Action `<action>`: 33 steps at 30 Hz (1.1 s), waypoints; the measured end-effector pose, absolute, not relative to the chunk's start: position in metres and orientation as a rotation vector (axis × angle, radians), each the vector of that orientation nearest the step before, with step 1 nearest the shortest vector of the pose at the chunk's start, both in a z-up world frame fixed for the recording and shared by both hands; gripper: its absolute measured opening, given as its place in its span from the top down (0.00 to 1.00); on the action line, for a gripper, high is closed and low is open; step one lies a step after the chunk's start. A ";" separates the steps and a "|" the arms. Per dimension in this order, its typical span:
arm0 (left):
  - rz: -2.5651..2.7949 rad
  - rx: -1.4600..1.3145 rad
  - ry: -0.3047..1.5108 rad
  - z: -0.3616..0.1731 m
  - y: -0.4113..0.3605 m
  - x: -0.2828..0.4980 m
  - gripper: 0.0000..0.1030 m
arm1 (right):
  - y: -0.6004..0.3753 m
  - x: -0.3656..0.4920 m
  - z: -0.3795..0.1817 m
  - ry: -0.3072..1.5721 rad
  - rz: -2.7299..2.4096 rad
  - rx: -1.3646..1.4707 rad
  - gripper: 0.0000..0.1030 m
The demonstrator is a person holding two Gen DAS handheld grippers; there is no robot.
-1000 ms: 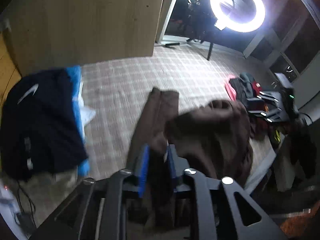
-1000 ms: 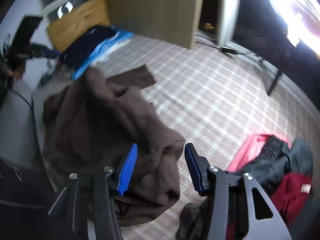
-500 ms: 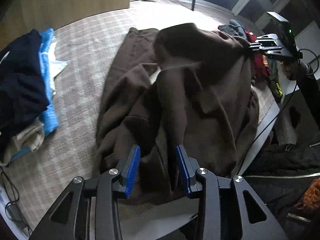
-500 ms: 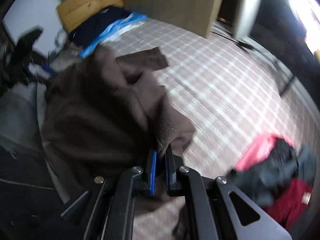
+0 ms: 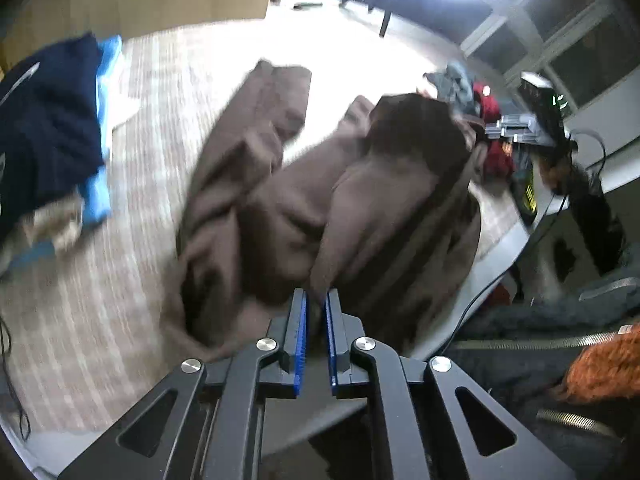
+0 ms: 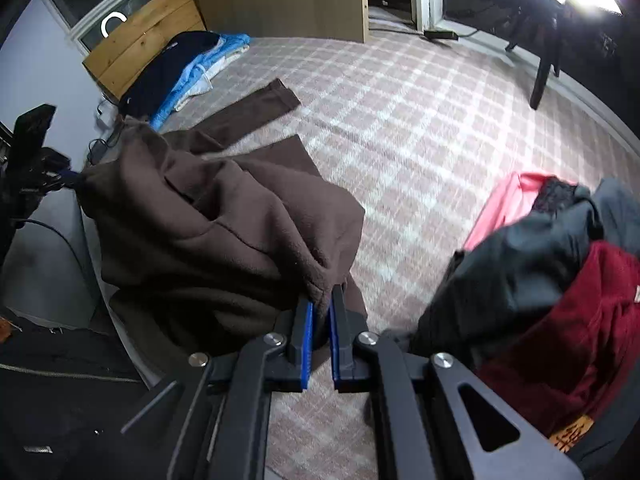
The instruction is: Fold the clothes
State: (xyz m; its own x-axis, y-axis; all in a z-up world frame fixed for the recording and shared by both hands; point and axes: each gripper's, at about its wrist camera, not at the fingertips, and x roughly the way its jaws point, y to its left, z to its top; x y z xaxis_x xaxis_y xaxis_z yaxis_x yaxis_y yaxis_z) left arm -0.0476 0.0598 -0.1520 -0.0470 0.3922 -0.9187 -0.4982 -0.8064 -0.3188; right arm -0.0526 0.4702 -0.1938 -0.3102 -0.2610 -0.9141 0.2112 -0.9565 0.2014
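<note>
The fleece garment (image 6: pixel 224 236) lies bunched on the plaid surface (image 6: pixel 420 128), its legs (image 6: pixel 256 114) stretching away. A folded stack (image 6: pixel 188 68) sits behind-left, a loose clothes heap (image 6: pixel 552 280) right, apparently untouched.

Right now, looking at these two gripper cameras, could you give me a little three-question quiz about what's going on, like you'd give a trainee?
1. True or false: both grippers are shut on the same brown fleece garment.
2. Multiple choice: the navy and blue folded stack lies (A) in front of the wooden board, (B) on the red pile, (C) under the brown fleece.
3. Fill in: the pile by the right gripper holds dark grey, pink and ____ clothes.

Key: 1 true: the left gripper pinches it too. 2 A. 3 red.
</note>
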 end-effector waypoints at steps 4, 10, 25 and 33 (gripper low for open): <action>1.937 -1.650 0.089 -0.154 0.061 -0.056 0.81 | 0.470 -0.051 -0.205 -0.064 -2.303 1.678 0.93; 1.881 -1.579 0.175 -0.160 0.093 -0.079 0.53 | 0.466 -0.055 -0.206 -0.030 -2.292 1.672 0.93; 1.962 -1.568 0.124 -0.132 0.087 -0.098 0.96 | 0.453 -0.042 -0.183 0.173 -2.350 1.453 0.67; 2.011 -1.603 0.131 -0.136 0.086 -0.101 0.96 | 0.432 -0.057 -0.192 0.341 -2.256 1.358 0.62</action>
